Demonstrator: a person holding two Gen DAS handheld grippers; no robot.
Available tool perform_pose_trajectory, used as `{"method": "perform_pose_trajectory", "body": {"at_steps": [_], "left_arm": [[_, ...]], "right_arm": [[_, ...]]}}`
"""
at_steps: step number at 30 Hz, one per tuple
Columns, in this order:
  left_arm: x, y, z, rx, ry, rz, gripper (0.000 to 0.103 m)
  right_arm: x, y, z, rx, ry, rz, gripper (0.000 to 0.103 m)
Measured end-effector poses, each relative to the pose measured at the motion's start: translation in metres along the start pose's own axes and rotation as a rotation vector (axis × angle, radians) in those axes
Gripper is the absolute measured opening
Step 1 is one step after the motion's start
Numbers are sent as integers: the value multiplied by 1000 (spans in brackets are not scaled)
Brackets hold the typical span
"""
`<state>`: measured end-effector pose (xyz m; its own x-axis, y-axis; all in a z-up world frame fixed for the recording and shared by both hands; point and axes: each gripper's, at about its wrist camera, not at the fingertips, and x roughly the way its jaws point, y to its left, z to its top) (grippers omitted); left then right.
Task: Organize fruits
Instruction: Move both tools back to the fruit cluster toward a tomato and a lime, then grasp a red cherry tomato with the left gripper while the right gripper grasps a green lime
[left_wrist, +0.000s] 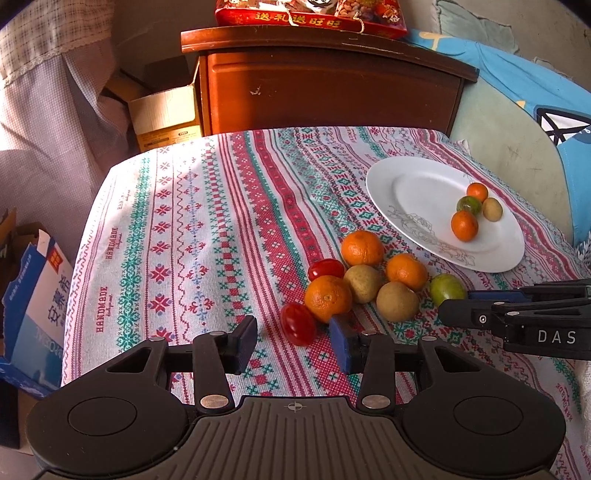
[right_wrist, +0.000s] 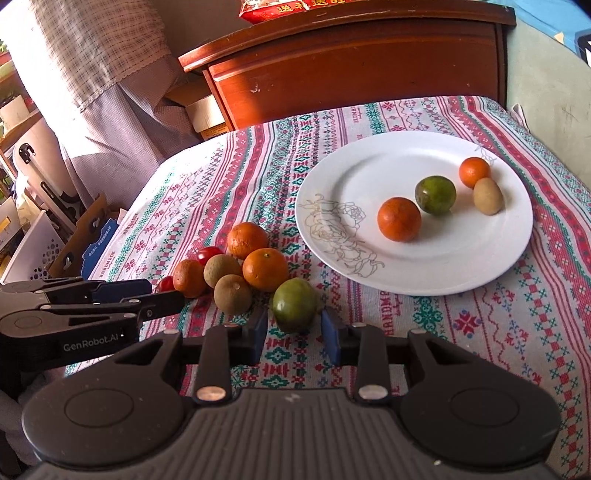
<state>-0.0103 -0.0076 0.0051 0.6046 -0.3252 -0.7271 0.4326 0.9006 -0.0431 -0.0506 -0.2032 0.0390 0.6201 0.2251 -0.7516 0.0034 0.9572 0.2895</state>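
Right gripper (right_wrist: 293, 330) open, jaws straddling the green fruit (right_wrist: 294, 308) at the near end of the loose pile, pads not yet touching by the look of it. Left gripper (left_wrist: 293, 338) also open, holding nothing, with a cherry tomato (left_wrist: 297, 324) sitting in its gap and an orange (left_wrist: 328, 298) just past its right pad.

We judge the step in hand is grabbing that green fruit for the plate (right_wrist: 491, 266), which lies toward the far right corner of the desk (right_wrist: 461, 350) and already carries two oranges, a green fruit and a brown one.

To do it well: we'd centre the fruit between the pads, close gently since it is round and may squirt out, then lift straight up before swinging right. Set it on bare plate, the near-left part looks free.

In the way: a brown fruit (right_wrist: 233, 294) and another orange (right_wrist: 265, 268) sit just beside the green one, so a sideways drag could roll them. The left gripper is near the same pile; we'd keep the two apart. The cloth is patterned and soft, so fruit may roll.

Around: wooden cabinet (right_wrist: 351, 70) behind the desk, curtain and cardboard boxes off the left edge.
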Motion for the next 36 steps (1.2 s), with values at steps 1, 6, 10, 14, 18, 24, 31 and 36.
{"method": "perform_pose_trajectory", "body": {"at_steps": [1, 6, 10, 14, 18, 24, 31, 36], "left_arm": [[1, 0, 0, 4, -1, 0, 40], [4, -3, -3, 30, -4, 8, 38], [5, -5, -3, 50, -9, 13, 36], [5, -7, -3, 63, -14, 11, 29], [5, -10, -4, 76, -17, 6, 22], [3, -9, -5, 54, -16, -14, 19], [-5, -9, -4, 29, -28, -14, 18], [-14, -8, -1, 15, -45, -15, 18]], "right_arm": [[0, 0, 0, -3, -1, -1, 34], [2, 1, 0, -15, -8, -3, 34], [2, 2, -1, -25, -13, -4, 33], [3, 3, -2, -36, -20, -7, 32], [3, 3, -2, -41, -26, -9, 27], [2, 3, -2, -49, -28, -7, 27], [-4, 4, -1, -42, -41, -2, 27], [-9, 4, 2, -30, -57, 9, 27]]}}
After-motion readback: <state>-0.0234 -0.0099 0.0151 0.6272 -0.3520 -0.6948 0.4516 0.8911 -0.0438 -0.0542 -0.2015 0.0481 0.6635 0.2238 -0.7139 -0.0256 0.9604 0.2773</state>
